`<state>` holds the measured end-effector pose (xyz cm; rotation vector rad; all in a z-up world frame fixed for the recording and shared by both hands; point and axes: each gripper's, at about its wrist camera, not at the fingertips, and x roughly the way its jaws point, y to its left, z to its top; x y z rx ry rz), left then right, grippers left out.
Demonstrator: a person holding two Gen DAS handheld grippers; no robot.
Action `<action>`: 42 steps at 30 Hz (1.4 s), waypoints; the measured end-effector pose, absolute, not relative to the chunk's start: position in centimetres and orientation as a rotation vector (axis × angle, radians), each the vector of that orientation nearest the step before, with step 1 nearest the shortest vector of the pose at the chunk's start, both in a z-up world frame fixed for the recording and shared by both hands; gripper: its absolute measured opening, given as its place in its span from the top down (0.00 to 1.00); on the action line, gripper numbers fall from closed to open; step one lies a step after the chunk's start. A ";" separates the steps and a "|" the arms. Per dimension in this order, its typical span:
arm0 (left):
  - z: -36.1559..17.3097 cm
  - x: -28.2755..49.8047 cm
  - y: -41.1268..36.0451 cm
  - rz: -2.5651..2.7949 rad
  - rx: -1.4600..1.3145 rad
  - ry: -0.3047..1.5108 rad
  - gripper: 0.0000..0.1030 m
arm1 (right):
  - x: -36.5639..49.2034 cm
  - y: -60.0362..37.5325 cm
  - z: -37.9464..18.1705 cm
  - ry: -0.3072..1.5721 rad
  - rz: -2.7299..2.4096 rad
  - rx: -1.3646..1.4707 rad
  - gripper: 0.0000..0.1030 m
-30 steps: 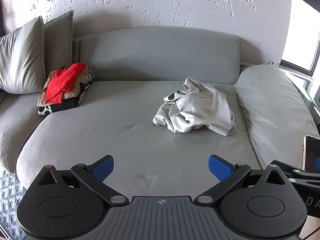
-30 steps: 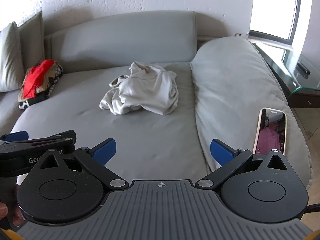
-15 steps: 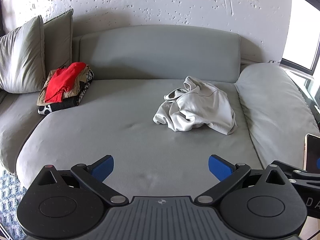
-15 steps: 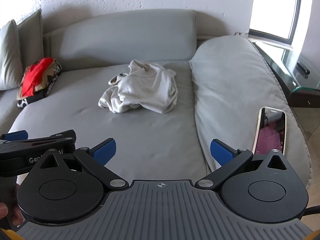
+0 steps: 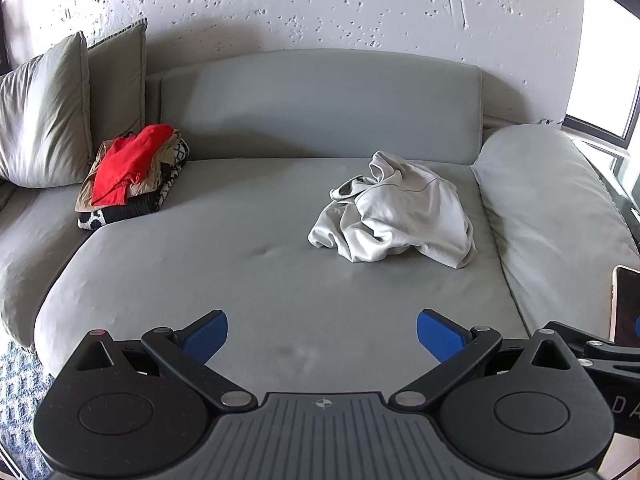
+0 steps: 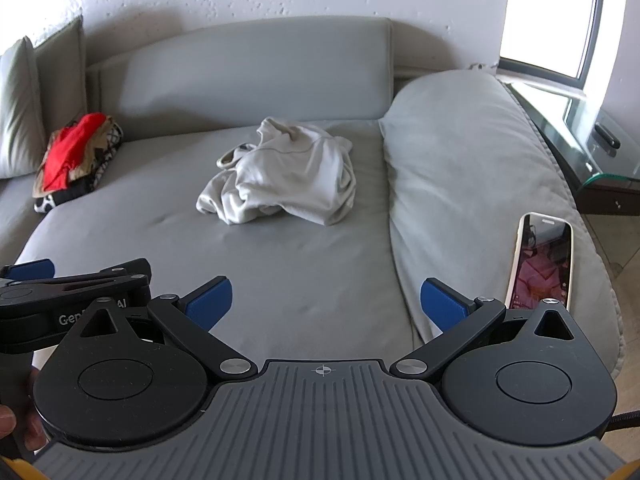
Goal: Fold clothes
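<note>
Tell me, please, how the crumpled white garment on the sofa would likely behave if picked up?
The white garment lies in soft, bunched folds, so it would probably droop limply. Thin-looking fabric suggests it is light. Grabbed at one spot, it would likely unfurl unevenly.

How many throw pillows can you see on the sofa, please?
2, both at the sofa's far left end: the front pillow leans against the back pillow, just behind the stack of folded clothes. Others may lie out of view further left.

A crumpled pale grey garment (image 5: 394,212) lies heaped on the sofa seat, near the right bolster.
</note>
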<state>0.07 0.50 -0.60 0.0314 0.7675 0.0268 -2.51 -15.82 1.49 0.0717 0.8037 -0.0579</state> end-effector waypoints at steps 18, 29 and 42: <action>-0.9 0.1 0.3 0.032 0.040 0.772 0.01 | -2.2 -15.9 1.1 0.813 -0.055 0.076 0.00; -2.8 1.8 1.2 0.032 0.001 0.813 0.01 | -0.5 -16.7 -0.8 0.828 -0.098 0.122 0.00; -6.6 8.3 3.5 0.027 -0.052 0.796 0.02 | 7.5 -19.2 -5.4 0.805 -0.078 0.310 0.00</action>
